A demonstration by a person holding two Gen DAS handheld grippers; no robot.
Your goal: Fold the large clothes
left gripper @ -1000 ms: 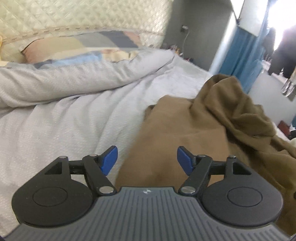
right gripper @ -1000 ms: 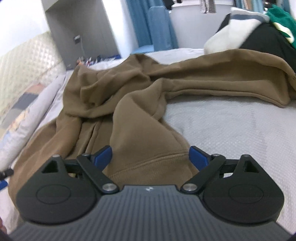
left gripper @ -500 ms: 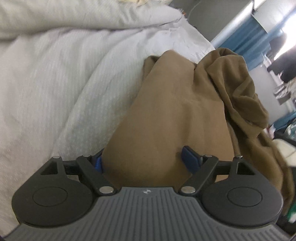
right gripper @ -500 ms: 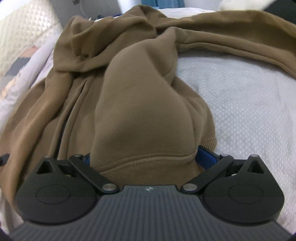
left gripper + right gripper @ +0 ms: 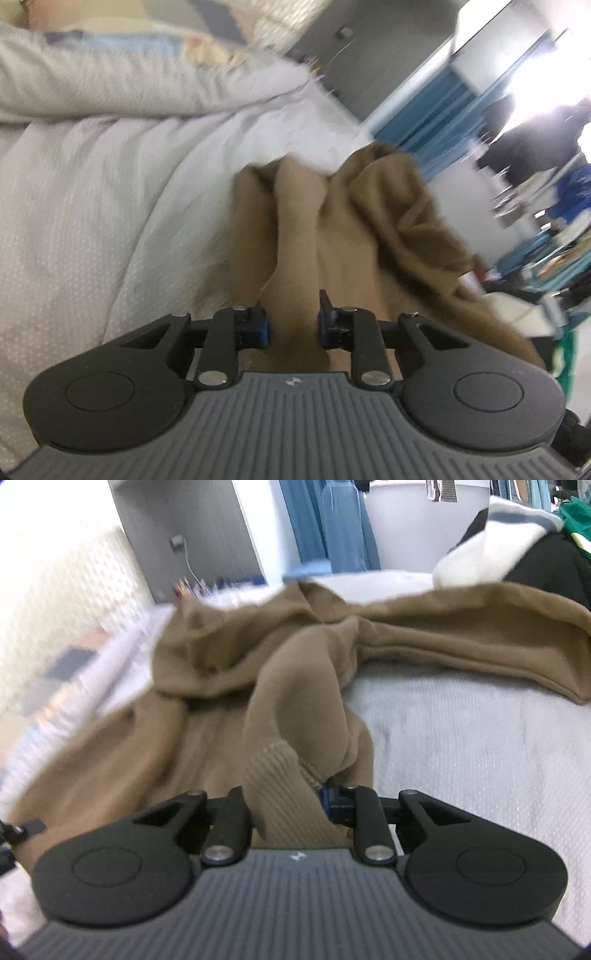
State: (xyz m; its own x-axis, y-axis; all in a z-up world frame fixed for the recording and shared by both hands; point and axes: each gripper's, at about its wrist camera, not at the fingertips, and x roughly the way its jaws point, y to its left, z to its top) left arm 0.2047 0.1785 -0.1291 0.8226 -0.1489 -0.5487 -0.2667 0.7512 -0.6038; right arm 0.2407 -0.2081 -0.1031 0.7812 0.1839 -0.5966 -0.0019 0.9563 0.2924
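- daylight glare from a window [image 5: 546, 107] burns out the left view's upper right.
- both views smear with motion blur, worst over the bedding [image 5: 110, 155] and headboard [image 5: 55, 602].
- fisheye bends edges; shadows seem soft.

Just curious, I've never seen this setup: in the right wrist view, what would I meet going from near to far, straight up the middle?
right gripper → ribbed cuff it pinches → brown sweatshirt → grey bedspread → blue curtain.
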